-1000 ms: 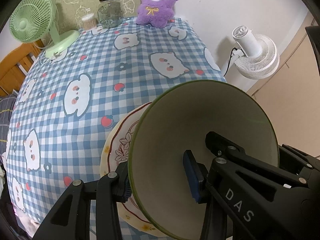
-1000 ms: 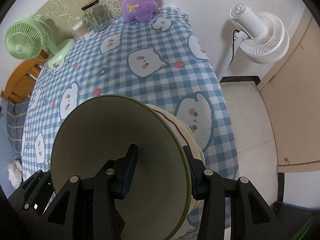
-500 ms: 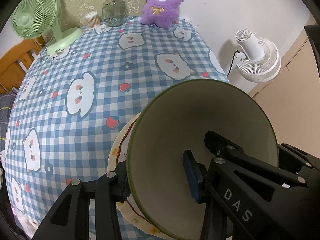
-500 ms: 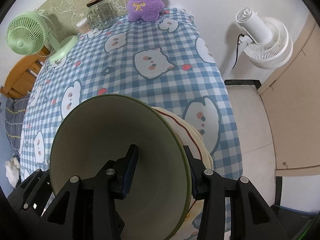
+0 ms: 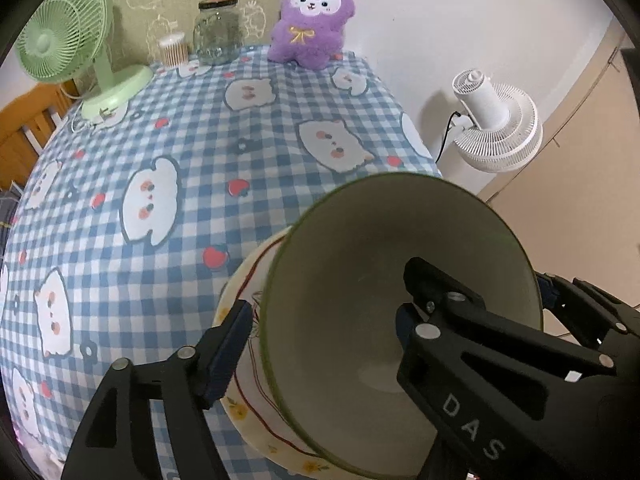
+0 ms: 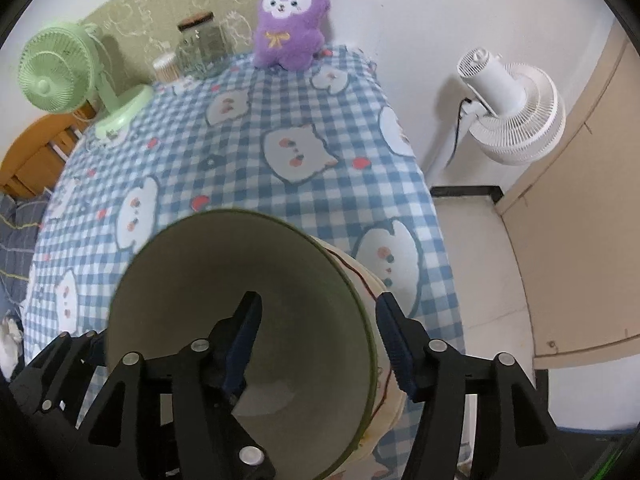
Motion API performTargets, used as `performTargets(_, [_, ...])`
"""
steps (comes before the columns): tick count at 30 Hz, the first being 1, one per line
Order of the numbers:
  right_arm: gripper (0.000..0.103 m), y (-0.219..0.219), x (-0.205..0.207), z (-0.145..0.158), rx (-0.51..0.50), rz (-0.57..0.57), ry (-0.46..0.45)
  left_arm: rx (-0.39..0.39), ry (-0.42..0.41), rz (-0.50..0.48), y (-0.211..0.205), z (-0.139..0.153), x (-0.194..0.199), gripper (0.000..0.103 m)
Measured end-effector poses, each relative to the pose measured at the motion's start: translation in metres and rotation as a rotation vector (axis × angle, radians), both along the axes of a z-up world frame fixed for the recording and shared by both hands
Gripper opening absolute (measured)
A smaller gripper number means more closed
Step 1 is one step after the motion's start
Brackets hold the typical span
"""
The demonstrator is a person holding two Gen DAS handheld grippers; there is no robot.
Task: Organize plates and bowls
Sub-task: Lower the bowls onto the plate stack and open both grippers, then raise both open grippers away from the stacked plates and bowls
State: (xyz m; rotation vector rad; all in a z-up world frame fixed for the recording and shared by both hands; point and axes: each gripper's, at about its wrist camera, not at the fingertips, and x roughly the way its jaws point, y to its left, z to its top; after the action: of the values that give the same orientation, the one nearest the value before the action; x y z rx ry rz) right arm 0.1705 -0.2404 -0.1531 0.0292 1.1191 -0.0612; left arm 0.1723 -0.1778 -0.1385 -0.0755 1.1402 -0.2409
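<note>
On cream plates (image 5: 256, 420), green-rimmed bowl (image 5: 360, 280), unclamped

A home room: beyond the grippers, a checked tablecloth (image 5: 192, 184), purple plush toy (image 5: 314, 20), green fan (image 5: 64, 36), wooden bed frame (image 6: 36, 160).

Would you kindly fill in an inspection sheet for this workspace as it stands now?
Surface: table under a blue checked cloth with cat prints.
Job's things: green-rimmed bowl sits nested in a cream floral dish stack near the table's front edge.
Clutter: green desk fan, glass jar, small swab pot and purple plush toy along the far edge.
Grippers: left gripper and right gripper straddle opposite sides of the bowl's rim, jaws opening, pads off it.
Cables: black lead at the white floor fan.
Surroundings: white wall, beige door, wooden furniture at left.
</note>
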Motion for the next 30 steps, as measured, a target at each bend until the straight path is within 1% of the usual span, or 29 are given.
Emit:
performTargets(2, [0.073, 0.001, -0.001, 0.004, 0.004, 0.003, -0.014, -0.006, -0.016, -0.002, 0.002, 0.004, -0.002, 0.079])
performTargets(4, [0.076, 0.004, -0.004, 0.01, 0.006, 0.007, -0.033, -0.013, -0.035, -0.008, 0.004, 0.01, -0.005, 0.08])
performTargets(9, [0.081, 0.01, -0.013, 0.023, 0.004, -0.004, -0.067, -0.001, -0.072, -0.02, 0.008, 0.022, -0.011, 0.084])
performTargets(13, [0.081, 0.015, -0.023, 0.034, 0.009, -0.018, -0.096, 0.018, -0.114, -0.033, 0.013, 0.035, -0.019, 0.084])
performTargets(16, [0.082, 0.02, -0.032, 0.045, 0.009, -0.027, -0.125, 0.008, -0.134, -0.037, 0.02, 0.044, -0.026, 0.086])
performTargets(24, [0.082, 0.039, -0.05, 0.069, 0.018, -0.038, -0.193, 0.031, -0.199, -0.003, 0.048, 0.066, -0.042, 0.086])
performTargets(30, [0.082, 0.057, -0.069, 0.085, 0.004, -0.032, -0.268, 0.046, -0.247, 0.031, 0.079, 0.081, -0.057, 0.086])
